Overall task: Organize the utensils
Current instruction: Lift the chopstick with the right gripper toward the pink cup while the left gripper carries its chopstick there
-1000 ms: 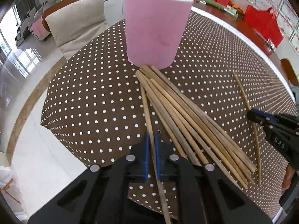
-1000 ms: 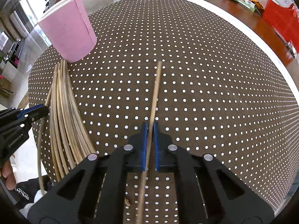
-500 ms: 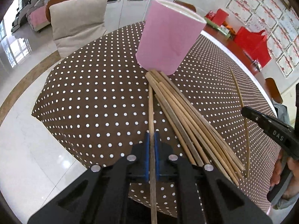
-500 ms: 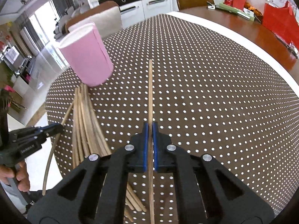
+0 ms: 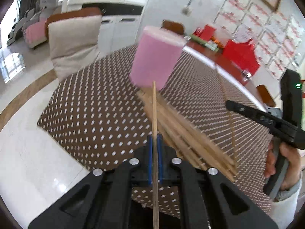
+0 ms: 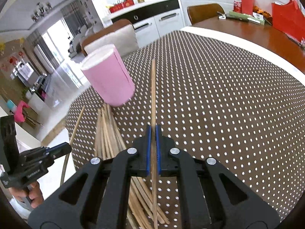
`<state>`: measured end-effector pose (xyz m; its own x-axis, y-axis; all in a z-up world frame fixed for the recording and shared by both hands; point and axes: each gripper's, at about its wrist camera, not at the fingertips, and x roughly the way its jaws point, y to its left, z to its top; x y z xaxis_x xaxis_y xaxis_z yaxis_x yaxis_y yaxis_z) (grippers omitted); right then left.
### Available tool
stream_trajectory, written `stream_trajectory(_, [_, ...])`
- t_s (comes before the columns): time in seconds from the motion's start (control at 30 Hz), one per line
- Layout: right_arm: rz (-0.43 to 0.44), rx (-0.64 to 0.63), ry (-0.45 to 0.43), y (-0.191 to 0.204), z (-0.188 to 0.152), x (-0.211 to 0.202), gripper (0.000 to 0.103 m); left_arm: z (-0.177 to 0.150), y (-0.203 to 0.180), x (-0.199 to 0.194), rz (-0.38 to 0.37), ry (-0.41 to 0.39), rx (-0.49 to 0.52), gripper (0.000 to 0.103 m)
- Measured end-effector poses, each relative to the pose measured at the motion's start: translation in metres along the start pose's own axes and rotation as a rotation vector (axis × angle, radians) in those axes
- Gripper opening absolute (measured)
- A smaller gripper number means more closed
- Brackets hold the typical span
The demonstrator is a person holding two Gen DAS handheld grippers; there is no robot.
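A pink cylindrical holder [image 5: 156, 57] [image 6: 108, 78] stands on the brown polka-dot tablecloth [image 5: 91, 110] [image 6: 219, 99]. A bundle of wooden chopsticks [image 5: 183, 131] [image 6: 106, 133] lies on the cloth in front of it. My left gripper [image 5: 154, 139] is shut on one chopstick [image 5: 154, 110], raised off the table and pointing toward the holder. My right gripper [image 6: 152, 129] is shut on another chopstick [image 6: 152, 91], also lifted. The right gripper [image 5: 230, 104] shows at the right in the left wrist view, the left gripper [image 6: 68, 147] at the lower left in the right wrist view.
A cushioned chair [image 5: 74, 42] [image 6: 114, 38] stands behind the table's far edge. The bare wooden tabletop [image 6: 247, 28] with red bags [image 6: 286, 19] lies at the far right. White cabinets [image 6: 152, 24] line the back wall. The tiled floor [image 5: 24, 152] lies left of the table.
Both grippers have lifted their chopsticks off the cloth and tilted up, so the room behind shows more. The holder now sits lower and farther in both views.
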<state>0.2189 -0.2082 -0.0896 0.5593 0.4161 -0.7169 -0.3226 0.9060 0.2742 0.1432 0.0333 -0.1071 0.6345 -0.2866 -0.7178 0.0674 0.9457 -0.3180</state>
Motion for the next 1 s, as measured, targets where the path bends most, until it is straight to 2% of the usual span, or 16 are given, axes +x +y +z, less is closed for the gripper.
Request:
stream_trajectory(0.17, [0.049, -0.012, -0.091, 0.015, 0.024, -0.016, 0.005, 0.032, -0.021, -0.026, -0.075, -0.150, 0.066, 0.005])
stream_trajectory(0.27, [0.075, -0.030, -0.149, 0.030, 0.044, -0.027, 0.005, 0.066, -0.036, -0.043, -0.109, -0.268, 0.109, 0.005])
stream_trajectory(0.4, [0.096, -0.054, -0.235, 0.046, 0.077, -0.044, 0.005, 0.104, -0.053, -0.060, -0.131, -0.429, 0.156, 0.005])
stream_trajectory(0.57, [0.118, -0.070, -0.335, 0.061, 0.119, -0.055, 0.005, 0.147, -0.068, -0.065, -0.156, -0.589, 0.169, 0.005])
stream_trajectory(0.8, [0.141, -0.102, -0.365, 0.076, 0.159, -0.051, 0.005, 0.184, -0.064, -0.058, -0.136, -0.727, 0.145, 0.005])
stream_trajectory(0.9, [0.146, -0.113, -0.380, 0.080, 0.170, -0.051, 0.005, 0.193, -0.064, -0.054, -0.107, -0.808, 0.147, 0.005])
stream_trajectory(1.0, [0.154, -0.117, -0.382, 0.083, 0.174, -0.047, 0.005, 0.198, -0.059, -0.043, -0.100, -0.843, 0.136, 0.005])
